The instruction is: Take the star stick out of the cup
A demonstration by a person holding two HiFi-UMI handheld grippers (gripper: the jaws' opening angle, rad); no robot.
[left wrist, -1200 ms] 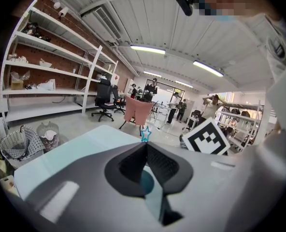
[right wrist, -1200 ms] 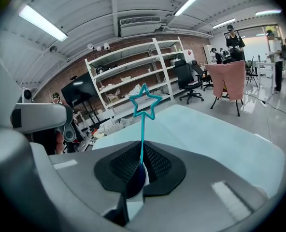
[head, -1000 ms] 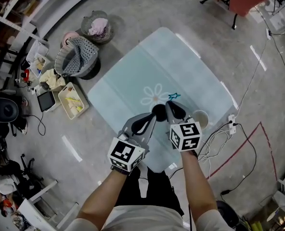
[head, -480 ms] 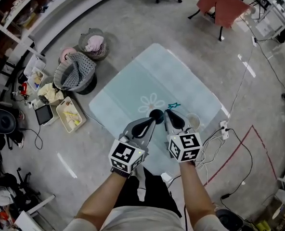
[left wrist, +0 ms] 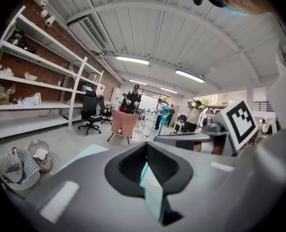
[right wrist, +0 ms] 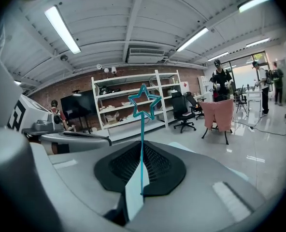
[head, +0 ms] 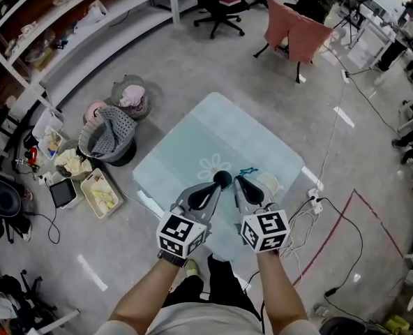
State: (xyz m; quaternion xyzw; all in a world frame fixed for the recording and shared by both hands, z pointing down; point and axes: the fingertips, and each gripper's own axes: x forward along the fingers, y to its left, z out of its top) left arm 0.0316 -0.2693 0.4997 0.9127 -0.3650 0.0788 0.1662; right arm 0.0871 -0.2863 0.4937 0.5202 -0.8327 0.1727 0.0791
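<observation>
My right gripper (head: 238, 182) is shut on the thin teal star stick (head: 248, 171), whose star (right wrist: 144, 102) stands upright above the jaws in the right gripper view. The stick is lifted high over the pale blue table (head: 185, 145), clear of the white cup (head: 269, 183) that stands near the table's right edge. My left gripper (head: 220, 180) hangs close beside the right one, its jaws together with nothing between them. From the left gripper view the star stick (left wrist: 163, 112) shows off to the right.
On the floor to the left sit two baskets of cloth (head: 109, 135) (head: 131, 96) and a tray (head: 98, 190). A chair draped in pink cloth (head: 297, 37) stands beyond the table. Cables and a power strip (head: 312, 202) lie on the floor at right. Shelves line the far left wall.
Both grippers have risen together with the star stick in the right one. The table and cup look smaller and farther below, and more of the room shows.
</observation>
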